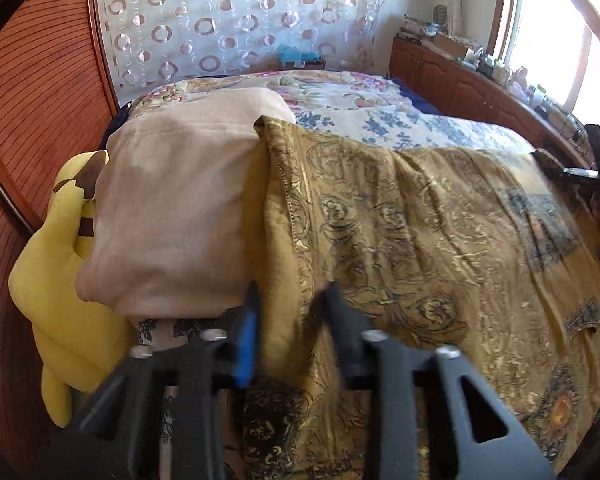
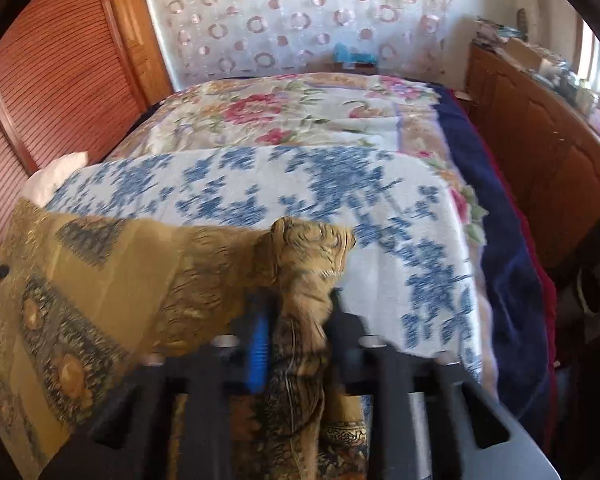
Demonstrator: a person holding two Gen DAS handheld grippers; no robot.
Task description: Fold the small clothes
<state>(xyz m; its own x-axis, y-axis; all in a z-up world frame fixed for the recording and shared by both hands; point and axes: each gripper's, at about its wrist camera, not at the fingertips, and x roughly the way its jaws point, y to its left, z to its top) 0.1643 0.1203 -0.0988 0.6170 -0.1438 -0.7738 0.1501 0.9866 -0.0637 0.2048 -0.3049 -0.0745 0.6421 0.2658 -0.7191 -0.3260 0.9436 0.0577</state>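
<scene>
A mustard-gold patterned cloth (image 1: 420, 232) is stretched out above the bed between both grippers. My left gripper (image 1: 290, 300) is shut on one edge of it; the fabric bunches between the blue-padded finger (image 1: 248, 344) and the black finger. My right gripper (image 2: 296, 304) is shut on the opposite corner of the cloth (image 2: 100, 280), with a crumpled wad of it sticking up past the fingertips. The right gripper also shows at the far right of the left wrist view (image 1: 592, 172).
Below lies a bed with a blue-flowered sheet (image 2: 300, 184) and a floral blanket (image 2: 284, 108). A beige pillow (image 1: 172, 208) and a yellow plush toy (image 1: 60, 280) sit at the left. A wooden cabinet (image 2: 540, 152) runs along the right, a slatted wardrobe (image 1: 40, 80) along the left.
</scene>
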